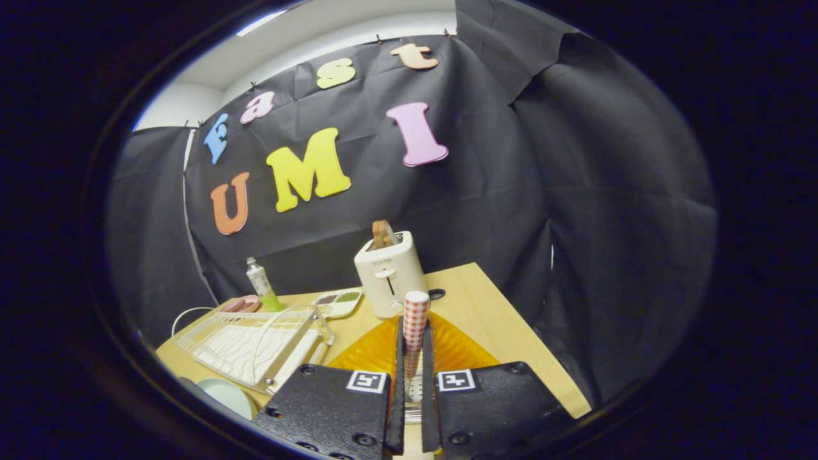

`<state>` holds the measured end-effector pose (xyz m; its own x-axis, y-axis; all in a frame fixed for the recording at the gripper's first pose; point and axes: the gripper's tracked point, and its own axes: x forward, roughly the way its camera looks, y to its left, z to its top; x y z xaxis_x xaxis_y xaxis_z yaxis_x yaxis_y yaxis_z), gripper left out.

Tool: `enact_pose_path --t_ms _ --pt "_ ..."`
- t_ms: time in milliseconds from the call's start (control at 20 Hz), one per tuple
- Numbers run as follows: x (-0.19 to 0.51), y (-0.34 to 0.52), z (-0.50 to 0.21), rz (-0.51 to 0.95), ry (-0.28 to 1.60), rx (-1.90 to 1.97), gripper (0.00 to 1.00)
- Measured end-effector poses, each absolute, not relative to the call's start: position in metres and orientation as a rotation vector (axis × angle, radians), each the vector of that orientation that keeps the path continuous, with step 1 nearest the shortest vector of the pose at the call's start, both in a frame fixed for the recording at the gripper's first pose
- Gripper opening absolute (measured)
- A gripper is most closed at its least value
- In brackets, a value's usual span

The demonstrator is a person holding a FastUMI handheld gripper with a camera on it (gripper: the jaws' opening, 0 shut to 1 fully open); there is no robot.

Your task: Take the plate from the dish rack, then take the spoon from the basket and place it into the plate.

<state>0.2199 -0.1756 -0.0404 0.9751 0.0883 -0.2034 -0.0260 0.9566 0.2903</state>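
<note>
Red-and-white chequered, the handle of the spoon (415,319) is pinched between the two fingers of the gripper (413,358), which are pressed together on it with only a narrow gap left. The handle stands up out of the fingers, its rounded end pointing upward and a little away, toward the toaster. The long axis therefore runs nearly along the fingers. A metal part is seen low in the gap, probably the neck or bowl, but this cannot be told surely.

Just under and beyond the fingers lies the orange ribbed translucent plate (377,351), flat on the light wooden table (511,332). It is judged that the plate is already taken out of the rack, and that the spoon is held over it so that it can be laid inside. The upright hold probably comes from lifting the spoon by its handle out of a basket; to rest in the plate, the spoon must be tilted down.

To the left of the plate stands the white wire dish rack (255,345), with a pale green round dish (227,396) near its front corner. Behind the plate a cream toaster (390,271) with a brown slice is placed. Further left are seen a white divided tray (337,303), a small bottle with green liquid (262,284) and a pink dish (241,305).
</note>
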Motion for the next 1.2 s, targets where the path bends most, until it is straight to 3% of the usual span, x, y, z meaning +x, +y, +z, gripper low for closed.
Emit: enact_pose_path --t_ms 150,500,800,1200 --pt "0.217 -0.173 -0.024 0.026 0.172 0.272 0.08" --pt "0.188 -0.155 0.068 -0.069 -0.004 0.145 0.08" --pt "0.122 -0.068 0.094 0.025 -0.043 0.115 0.08" --pt "0.069 0.053 0.057 0.151 0.018 0.169 0.08"
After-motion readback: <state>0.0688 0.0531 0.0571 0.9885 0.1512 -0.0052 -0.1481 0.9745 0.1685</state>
